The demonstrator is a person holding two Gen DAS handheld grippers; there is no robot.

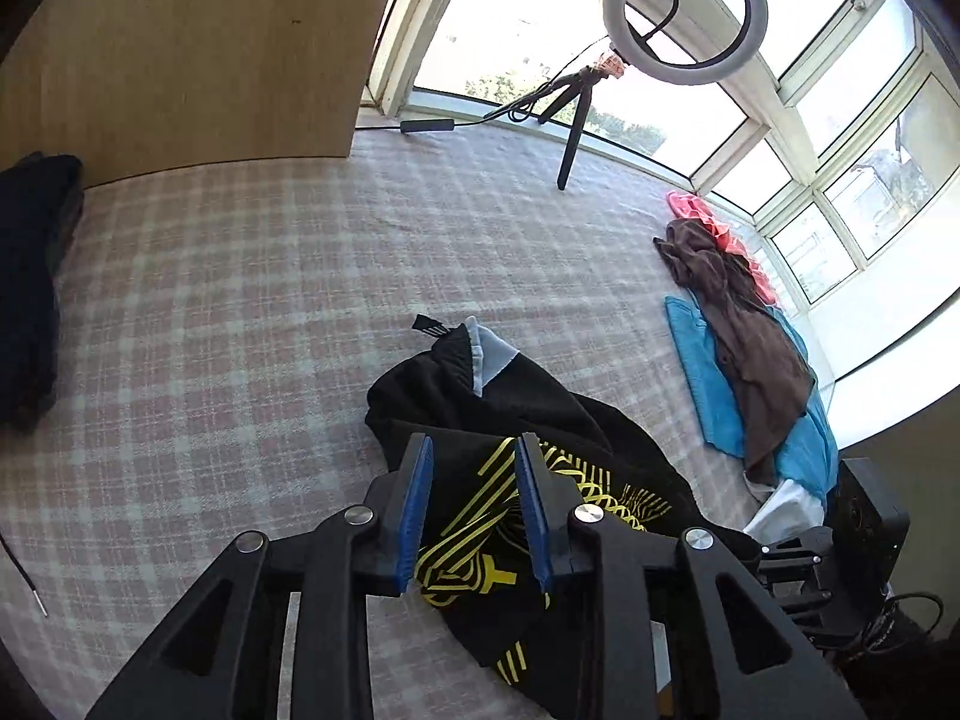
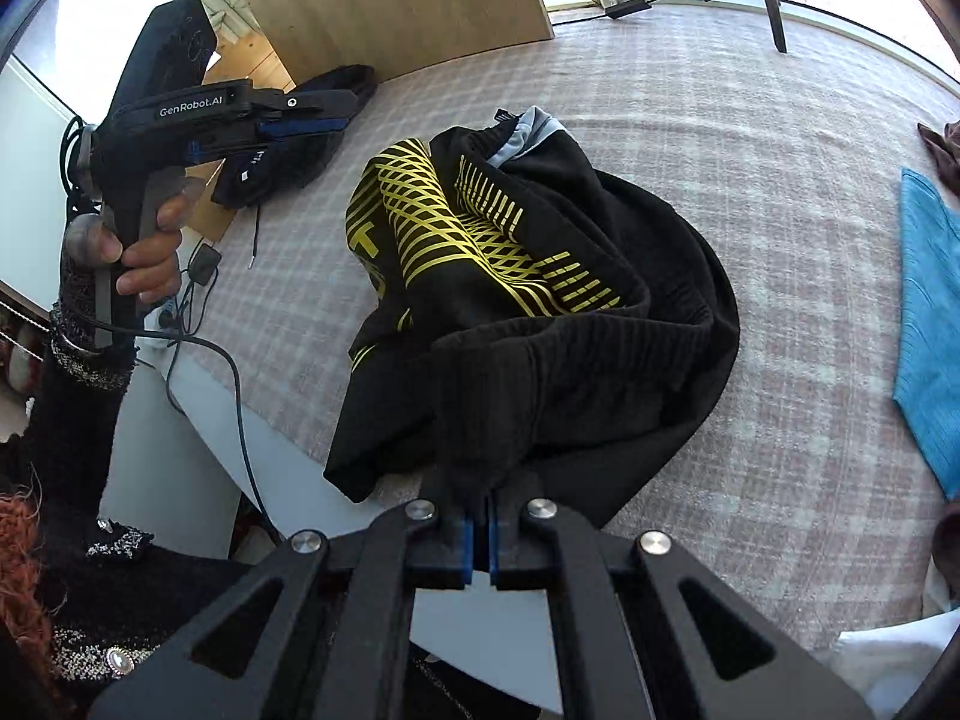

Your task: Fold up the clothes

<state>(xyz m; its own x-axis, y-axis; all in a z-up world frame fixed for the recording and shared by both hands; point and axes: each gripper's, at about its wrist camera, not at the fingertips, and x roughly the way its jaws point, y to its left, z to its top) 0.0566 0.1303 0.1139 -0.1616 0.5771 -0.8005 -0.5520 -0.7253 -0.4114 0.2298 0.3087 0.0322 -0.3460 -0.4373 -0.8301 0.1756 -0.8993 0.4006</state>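
A crumpled black garment (image 1: 432, 396) with a yellow line print and a pale grey neck lining lies on the plaid bed sheet (image 1: 240, 300). My left gripper (image 1: 473, 444) hovers open above its printed part, blue pads apart and nothing between them. In the right wrist view the garment (image 2: 660, 276) is bunched near the bed's front edge. My right gripper (image 2: 483, 498) is shut on its ribbed black hem. A hand holds the left gripper (image 2: 345, 111) up at the far left, above the bed's edge and apart from the cloth.
A ring light (image 1: 675, 6) on a tripod stands by the window. Brown (image 1: 738, 312), blue (image 1: 708, 372) and coral (image 1: 708, 216) clothes lie along the right side. A dark pile (image 1: 30, 276) sits at left under a wooden board (image 1: 180, 54). Cables (image 2: 228, 372) hang off the bed edge.
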